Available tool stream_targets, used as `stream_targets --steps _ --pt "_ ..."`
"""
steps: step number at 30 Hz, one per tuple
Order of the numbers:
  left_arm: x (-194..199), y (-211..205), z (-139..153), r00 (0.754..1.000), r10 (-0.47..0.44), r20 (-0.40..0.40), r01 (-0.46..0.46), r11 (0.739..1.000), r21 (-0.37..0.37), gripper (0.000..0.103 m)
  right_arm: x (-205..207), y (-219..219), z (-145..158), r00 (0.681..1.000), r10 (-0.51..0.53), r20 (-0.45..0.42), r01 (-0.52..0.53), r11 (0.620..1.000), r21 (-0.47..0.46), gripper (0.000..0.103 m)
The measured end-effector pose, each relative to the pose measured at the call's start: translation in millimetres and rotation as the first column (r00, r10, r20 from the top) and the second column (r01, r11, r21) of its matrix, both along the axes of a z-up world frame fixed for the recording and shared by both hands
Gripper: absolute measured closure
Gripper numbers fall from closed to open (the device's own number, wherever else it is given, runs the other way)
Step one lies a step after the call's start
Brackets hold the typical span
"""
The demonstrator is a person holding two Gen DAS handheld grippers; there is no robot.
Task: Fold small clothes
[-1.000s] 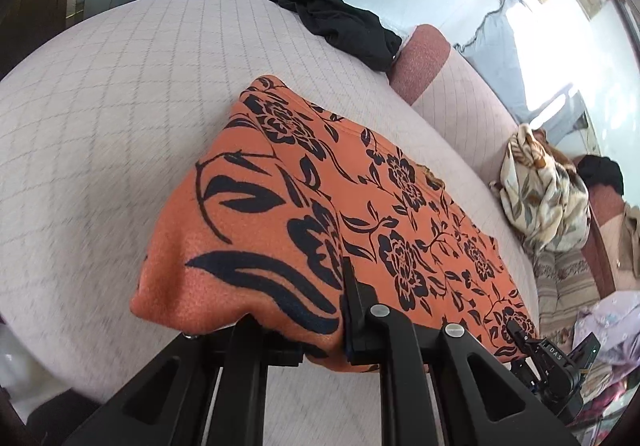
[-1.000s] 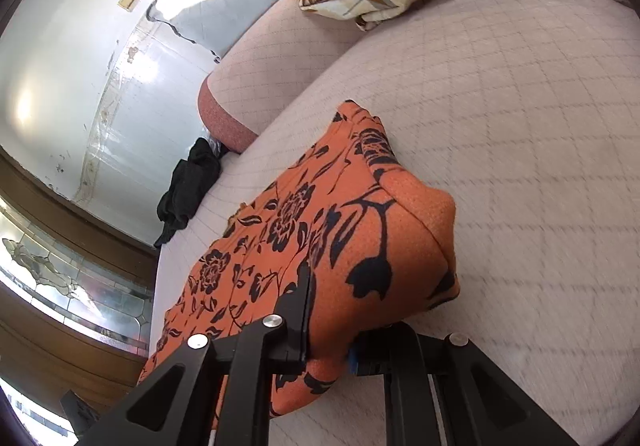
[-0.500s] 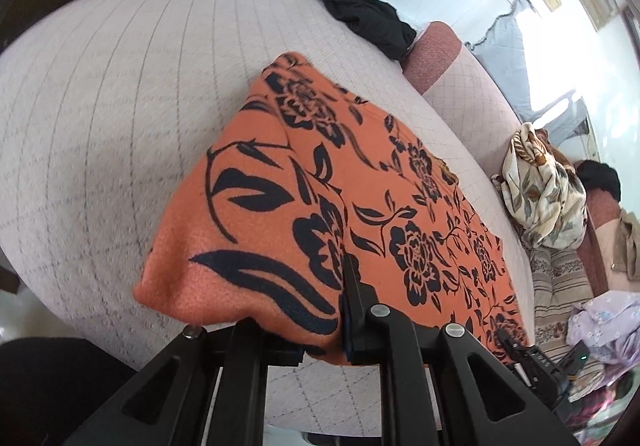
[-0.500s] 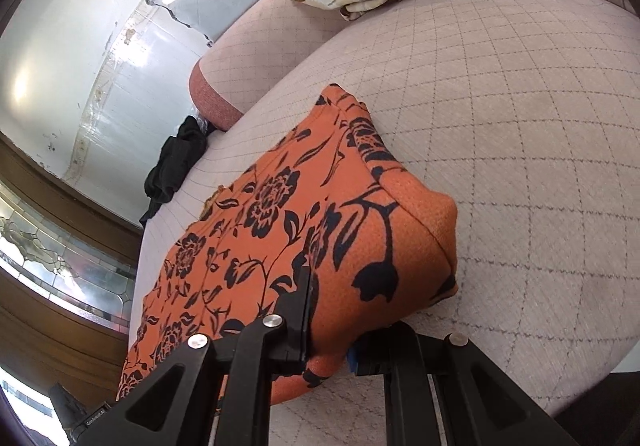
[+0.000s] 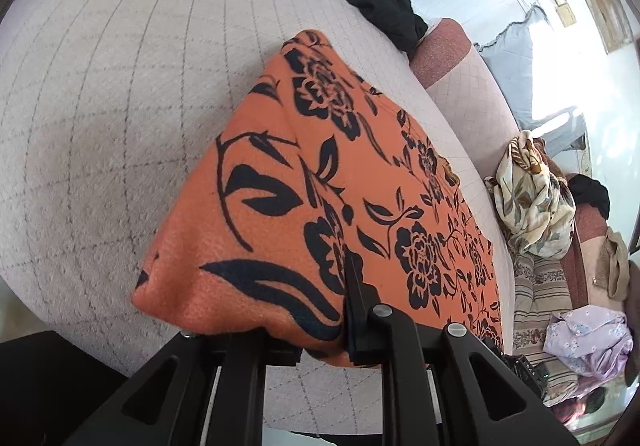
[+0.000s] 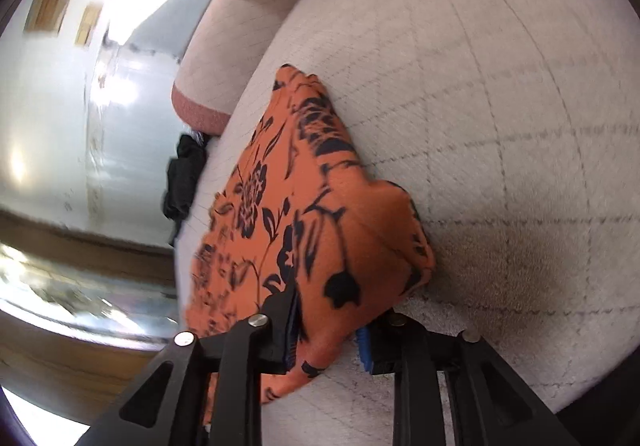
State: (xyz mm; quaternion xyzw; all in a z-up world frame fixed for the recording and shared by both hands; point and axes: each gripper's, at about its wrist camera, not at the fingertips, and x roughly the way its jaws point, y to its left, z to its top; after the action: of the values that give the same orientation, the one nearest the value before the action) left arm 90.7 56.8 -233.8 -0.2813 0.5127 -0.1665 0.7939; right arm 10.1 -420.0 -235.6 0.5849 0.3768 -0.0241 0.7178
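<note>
An orange cloth with a black flower print (image 5: pixel 320 186) lies stretched along a pale quilted cushion (image 5: pixel 120 86). My left gripper (image 5: pixel 316 326) still pinches the cloth's near corner. The fabric drapes over one finger and hides it, and the jaws are only starting to ease open. In the right wrist view the same cloth (image 6: pixel 280 226) rests on the cushion (image 6: pixel 500 126). There my right gripper (image 6: pixel 328 334) is opening. Its blue pad (image 6: pixel 364 350) stands bare beside the corner, which hangs loose between the jaws.
A black garment (image 5: pixel 372 2) lies at the cushion's far end, by a reddish armrest (image 5: pixel 444 42). A cream floral garment (image 5: pixel 528 198) and a lilac one (image 5: pixel 588 342) sit on the seat to the right. The cushion's front edge drops off just below both grippers.
Both grippers sank toward the cushion with the cloth corners. The right gripper rolled and its jaws parted, baring the blue pad. The left gripper's hold looks the same.
</note>
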Motion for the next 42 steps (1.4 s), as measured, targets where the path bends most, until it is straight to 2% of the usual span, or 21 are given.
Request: stream_targets --steps 2,4,6,9,13,15,18,21,25,27,30,33,36,37,38,40,42 --pt "-0.9 2.0 -3.3 1.0 0.011 -0.011 -0.011 1.0 -0.011 0.083 -4.2 -8.1 -11.1 0.998 -0.056 0.021 0.054 0.994 0.092 0.074" --pt "-1.5 3.1 -4.2 1.0 0.017 -0.013 -0.017 1.0 -0.023 0.083 -4.5 -10.2 -14.2 0.995 -0.091 0.032 0.086 0.989 0.12 0.075" --pt "-3.0 3.3 -3.0 1.0 0.015 0.0 -0.015 1.0 -0.018 0.084 -1.5 -6.6 -6.8 0.995 -0.08 0.055 0.077 0.996 0.049 0.079" --pt "-5.7 -1.5 6.0 0.999 0.001 0.055 -0.003 1.0 0.03 0.085 -0.4 1.7 7.1 0.997 -0.054 0.057 0.059 0.995 -0.083 0.084" --pt "-4.0 -4.3 17.3 0.994 -0.019 0.11 0.011 0.997 0.081 0.086 -4.5 15.5 36.0 0.998 0.002 0.063 0.014 0.967 -0.254 0.087" --pt "0.4 -2.2 20.3 0.992 -0.019 0.124 0.007 0.996 0.091 0.086 -12.6 22.2 42.1 0.998 0.02 0.062 -0.001 0.959 -0.284 0.088" --pt "9.5 1.7 15.0 0.996 -0.012 0.087 0.005 0.997 0.082 0.086 -26.3 35.2 39.0 0.998 0.061 0.027 -0.049 0.944 -0.327 0.089" --pt "8.9 3.3 3.9 0.999 -0.022 0.048 0.017 0.996 0.09 0.083 -30.2 32.5 24.4 0.998 0.068 0.005 -0.064 0.954 -0.293 0.089" --pt "10.6 14.6 5.7 1.0 -0.01 0.011 0.01 0.998 0.062 0.075 -28.8 25.3 31.2 0.995 0.087 -0.052 -0.098 0.958 -0.27 0.078" --pt "10.0 23.0 10.2 1.0 0.008 -0.012 -0.008 0.999 0.048 0.073 -33.7 23.3 34.9 0.991 0.105 -0.084 -0.123 0.963 -0.241 0.076" --pt "4.6 34.1 24.9 1.0 0.021 -0.006 -0.021 0.995 0.093 0.073 -51.1 17.6 42.3 0.983 0.131 -0.124 -0.153 0.972 -0.181 0.076" --pt "-4.7 29.6 54.0 0.997 -0.02 0.08 -0.002 0.965 0.263 0.073 -74.1 10.7 59.8 0.983 0.13 -0.127 -0.154 0.968 -0.198 0.075" --pt "-15.4 2.8 89.2 0.973 -0.115 0.2 0.008 0.882 0.471 0.072 -77.6 4.4 82.8 0.988 0.118 -0.096 -0.14 0.954 -0.264 0.074" --pt "-17.8 -8.1 98.6 0.963 -0.142 0.23 0.007 0.863 0.505 0.067 -74.3 3.1 89.9 0.991 0.114 -0.076 -0.131 0.95 -0.283 0.074" --pt "-19.5 -13.7 105.6 0.955 -0.157 0.251 0.004 0.854 0.52 0.053 -69.2 2.0 95.7 0.993 0.104 -0.055 -0.116 0.949 -0.293 0.074" --pt "-22.6 -34.0 122.6 0.931 -0.179 0.317 -0.016 0.851 0.525 0.035 -56.6 3.4 102.6 0.994 0.107 -0.028 -0.111 0.949 -0.296 0.074" --pt "-26.3 -55.0 134.0 0.906 -0.206 0.371 -0.032 0.838 0.544 0.034 -39.7 9.8 106.2 0.991 0.133 -0.013 -0.13 0.941 -0.314 0.074"
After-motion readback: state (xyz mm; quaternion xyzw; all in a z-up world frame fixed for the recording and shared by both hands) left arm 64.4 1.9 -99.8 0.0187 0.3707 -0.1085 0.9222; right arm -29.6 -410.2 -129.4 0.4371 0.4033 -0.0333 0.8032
